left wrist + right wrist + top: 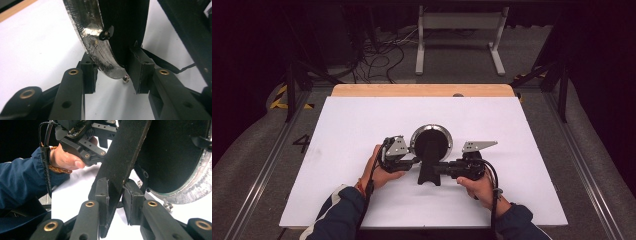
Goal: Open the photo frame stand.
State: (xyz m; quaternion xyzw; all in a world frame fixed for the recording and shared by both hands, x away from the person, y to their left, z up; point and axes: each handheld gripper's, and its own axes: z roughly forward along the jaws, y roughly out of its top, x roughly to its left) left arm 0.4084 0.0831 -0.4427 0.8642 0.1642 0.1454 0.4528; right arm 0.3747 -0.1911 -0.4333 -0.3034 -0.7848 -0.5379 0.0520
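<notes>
White board (pixel 362 150) covers the table, with dark floor and loose cables beyond its far edge. Near the middle of that board stands a round mirror (pixel 431 141) with a shiny silver rim, backed by a flat black stand (pixel 430 167) that splays into a foot toward the person.

The left gripper (pixel 408 161) comes in from the left of the mirror. In the left gripper view its jaws straddle the lower edge where the silver rim (pixel 96 47) meets the black back (pixel 125 30); one pad touches the black part, while the other sits just beside the rim, so I judge it a loose hold rather than a firm clamp. The right gripper (pixel 443 169) reaches in from the right of the mirror, and in the right gripper view its pads (pixel 102 195) are clenched on the flat black stand (pixel 122 165).

The mirror is probably light but top-heavy and fragile, its rim smooth and likely slippery. The stand looks stiff and matte, so that strut is the better place to grip; the rim should only be steadied lightly, near the bottom, to avoid twisting the glass.
</notes>
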